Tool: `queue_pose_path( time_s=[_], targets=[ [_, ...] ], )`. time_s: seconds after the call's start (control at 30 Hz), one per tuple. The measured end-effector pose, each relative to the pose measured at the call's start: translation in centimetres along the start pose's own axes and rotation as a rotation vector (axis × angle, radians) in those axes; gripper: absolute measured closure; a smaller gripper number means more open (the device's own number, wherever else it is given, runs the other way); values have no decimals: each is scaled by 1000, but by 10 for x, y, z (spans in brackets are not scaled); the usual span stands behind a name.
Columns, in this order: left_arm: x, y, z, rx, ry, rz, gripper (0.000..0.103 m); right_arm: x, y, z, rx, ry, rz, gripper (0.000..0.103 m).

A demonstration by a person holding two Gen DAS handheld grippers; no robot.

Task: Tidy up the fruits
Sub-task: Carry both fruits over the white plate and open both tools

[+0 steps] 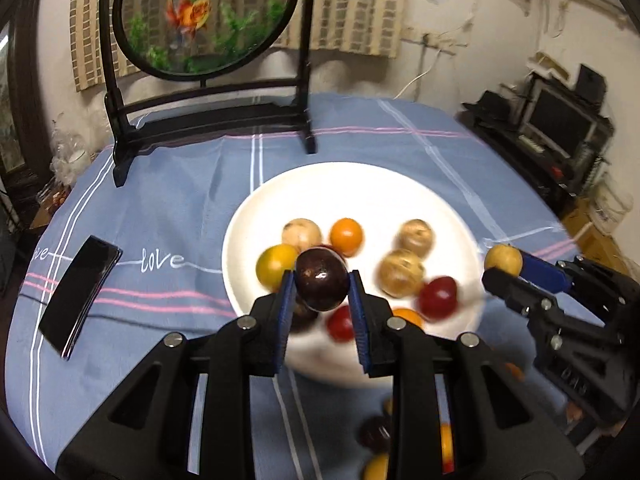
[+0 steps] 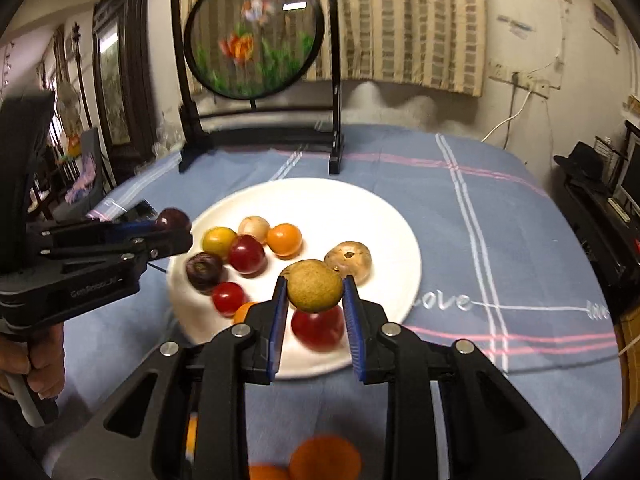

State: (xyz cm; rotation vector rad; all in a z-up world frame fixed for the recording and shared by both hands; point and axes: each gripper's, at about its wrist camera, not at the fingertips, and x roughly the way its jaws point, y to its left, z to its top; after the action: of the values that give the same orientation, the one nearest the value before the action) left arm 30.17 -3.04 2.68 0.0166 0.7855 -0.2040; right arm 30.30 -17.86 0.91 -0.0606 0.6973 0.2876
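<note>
A white plate (image 1: 352, 188) (image 2: 384, 216) on the blue tablecloth holds several small round fruits: red, orange, yellow, tan and dark purple. My left gripper (image 1: 321, 285) is shut on a dark purple fruit (image 1: 322, 285), held above the plate's near left side; it also shows at the left in the right wrist view, the left gripper (image 2: 176, 226) with that purple fruit (image 2: 173, 219). My right gripper (image 2: 315, 286) is shut on a tan-green fruit (image 2: 315, 285) above the plate's near edge. In the left wrist view the right gripper (image 1: 505, 266) and its tan fruit (image 1: 503, 259) hang at the plate's right rim.
A black phone (image 1: 80, 294) lies on the cloth left of the plate. A black wooden stand with a round fish-painted screen (image 1: 208, 16) rises behind the plate. More fruits (image 1: 376, 434) (image 2: 324, 458) lie on the cloth near the front edge. A hand (image 2: 40, 364) grips the left tool's handle.
</note>
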Motion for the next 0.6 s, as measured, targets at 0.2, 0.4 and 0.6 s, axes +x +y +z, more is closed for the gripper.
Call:
queue_pose_path(
  time_s=[0.2, 0.4, 0.6],
  targets=[
    [41, 1, 10, 30, 61, 34, 76, 43, 3, 10, -34, 56, -8, 75],
    [61, -1, 17, 32, 78, 36, 75, 69, 7, 19, -43, 90, -6, 75],
    [50, -3, 22, 14, 35, 72, 46, 64, 8, 20, -36, 86, -20, 44]
  ],
)
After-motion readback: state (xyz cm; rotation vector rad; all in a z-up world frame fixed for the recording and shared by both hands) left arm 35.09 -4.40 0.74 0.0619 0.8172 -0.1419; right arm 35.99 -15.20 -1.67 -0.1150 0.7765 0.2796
